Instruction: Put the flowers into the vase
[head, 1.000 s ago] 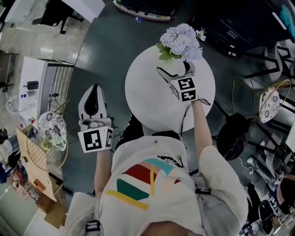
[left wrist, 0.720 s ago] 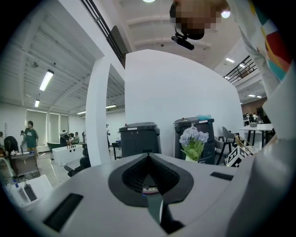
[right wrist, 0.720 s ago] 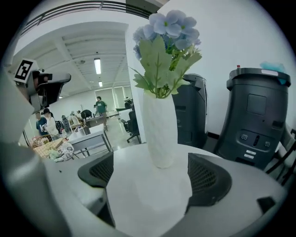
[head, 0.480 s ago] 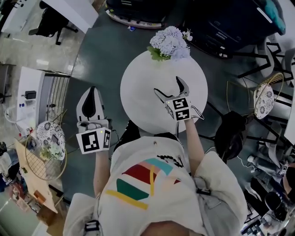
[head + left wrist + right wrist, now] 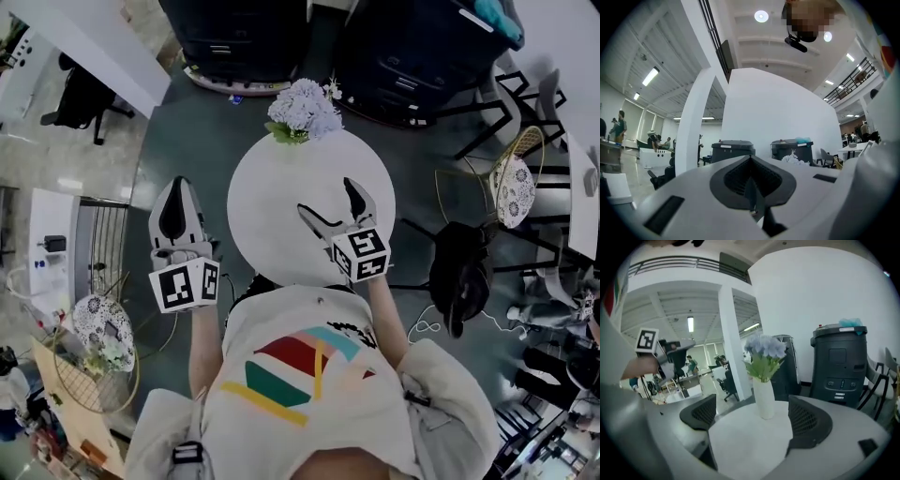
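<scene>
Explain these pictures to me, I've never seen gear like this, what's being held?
No robot: a person holds a two-jaw tool in each hand. The top-down picture comes from a camera on the person's head; the other two from cameras on each tool. The left tool is beside the round white table, jaws together, empty. The right tool is above that table, jaws apart, empty, facing a white vase. Pale blue flowers stand in it, at the table's far edge.

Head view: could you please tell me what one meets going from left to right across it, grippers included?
White cabinet → left gripper → right gripper → chair with patterned seat.
</scene>
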